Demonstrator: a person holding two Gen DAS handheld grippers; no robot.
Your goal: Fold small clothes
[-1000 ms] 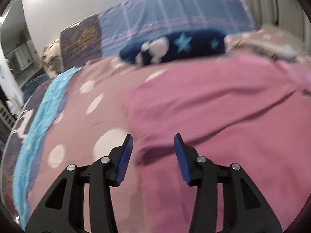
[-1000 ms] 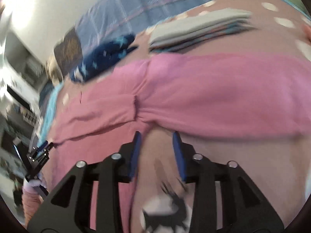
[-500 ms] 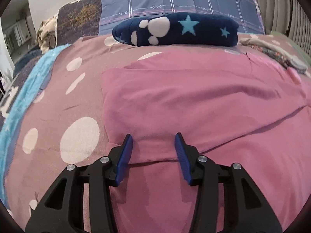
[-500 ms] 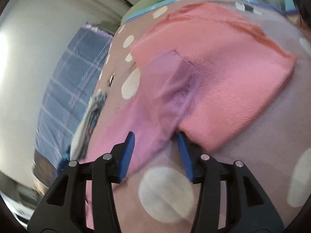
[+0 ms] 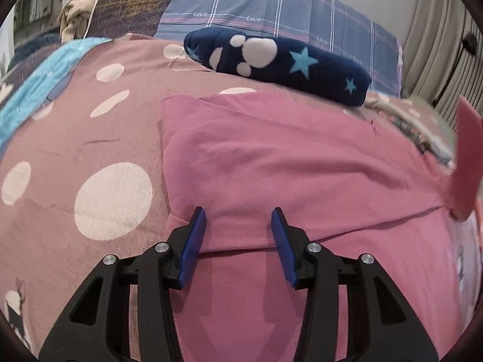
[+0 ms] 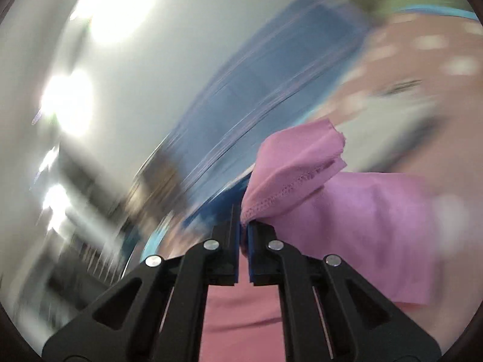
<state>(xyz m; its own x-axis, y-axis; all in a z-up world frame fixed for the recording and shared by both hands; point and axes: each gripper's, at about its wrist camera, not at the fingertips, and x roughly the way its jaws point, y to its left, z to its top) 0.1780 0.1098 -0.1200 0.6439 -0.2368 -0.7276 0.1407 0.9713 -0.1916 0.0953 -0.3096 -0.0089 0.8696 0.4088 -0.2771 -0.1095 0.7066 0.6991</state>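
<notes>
A hemmed edge of the pink garment (image 6: 356,211), lying flat half a second ago, is now pinched in the closed right gripper (image 6: 244,226) and lifted for a fold, while the left gripper (image 5: 238,235) is held wide open over its near fold.

A bed fills the left wrist view, spread with a dusty-pink cover (image 5: 90,138) dotted with white spots and edged by a turquoise stripe (image 5: 33,90). At its head lie a blue checked pillow (image 5: 271,9) and a dark one with a gold tree print (image 5: 132,3) — a navy cushion (image 5: 277,63) with stars before them. Pale curtains (image 5: 434,39) hang at right; the wall (image 6: 145,90) is white — bright lights blur across it
</notes>
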